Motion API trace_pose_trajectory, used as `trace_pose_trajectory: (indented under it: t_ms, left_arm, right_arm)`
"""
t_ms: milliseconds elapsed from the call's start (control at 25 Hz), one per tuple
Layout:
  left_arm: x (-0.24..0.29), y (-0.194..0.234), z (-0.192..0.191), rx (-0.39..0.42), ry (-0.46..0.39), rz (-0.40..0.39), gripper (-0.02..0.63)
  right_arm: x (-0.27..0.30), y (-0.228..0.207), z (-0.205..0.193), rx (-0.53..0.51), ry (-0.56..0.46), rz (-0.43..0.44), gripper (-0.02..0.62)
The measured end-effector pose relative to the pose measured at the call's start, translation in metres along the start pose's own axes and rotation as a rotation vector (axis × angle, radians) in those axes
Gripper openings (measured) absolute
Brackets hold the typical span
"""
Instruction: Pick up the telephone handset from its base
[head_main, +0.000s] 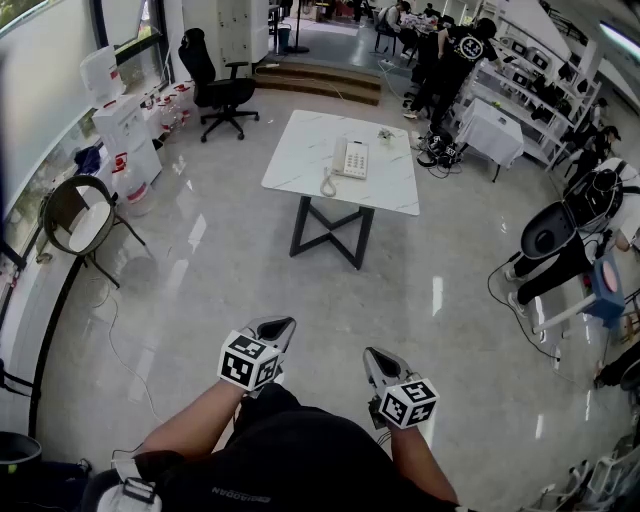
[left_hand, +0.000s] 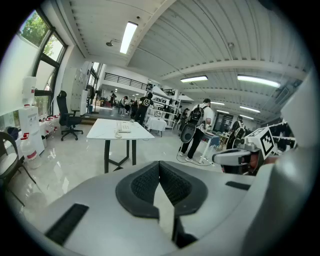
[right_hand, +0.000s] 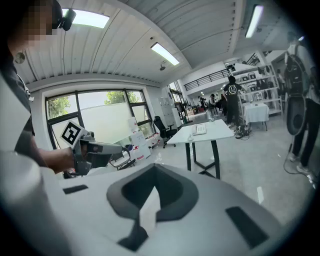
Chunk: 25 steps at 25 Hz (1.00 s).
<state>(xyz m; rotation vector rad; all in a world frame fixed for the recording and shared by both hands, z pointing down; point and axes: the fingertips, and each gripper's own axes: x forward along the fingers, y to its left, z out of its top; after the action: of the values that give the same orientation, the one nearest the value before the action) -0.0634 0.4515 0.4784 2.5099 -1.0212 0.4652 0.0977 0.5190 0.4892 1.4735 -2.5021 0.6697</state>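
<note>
Two closed, empty claws sit low in frame: left gripper (head_main: 274, 330) and right gripper (head_main: 379, 360). The handset (head_main: 342, 158) lies on its base (head_main: 357, 160) on the table (head_main: 300, 165) at upper centre — long axis up-down.

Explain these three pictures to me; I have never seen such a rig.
No robot here: a person holds a two-jaw tool in each hand, the left gripper and the right gripper, each bearing a cube of square markers. One picture comes from a camera on the person's head, looking down; the other two from cameras riding on the grippers. Both grippers are shut and empty. Ahead, across the floor, stands a white table with a telephone on it.
</note>
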Motion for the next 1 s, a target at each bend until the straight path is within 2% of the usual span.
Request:
trace_pose_trajectory:
  t_ms: [520, 800, 1000]
  left_arm:
    - [-0.004, -0.005, 0.002, 0.006, -0.003, 0.009, 0.000]
    - [0.000, -0.006, 0.001, 0.007, -0.006, 0.014, 0.000]
    - [0.005, -0.006, -0.001, -0.001, 0.004, 0.022, 0.000]
  right_arm:
    - [-0.004, 0.004, 0.001, 0.009, 0.001, 0.018, 0.000]
    - [-0.002, -0.005, -0.003, 0.019, 0.005, -0.020, 0.002]
    - [-0.001, -0.007, -0.006, 0.027, 0.003, -0.010, 0.002]
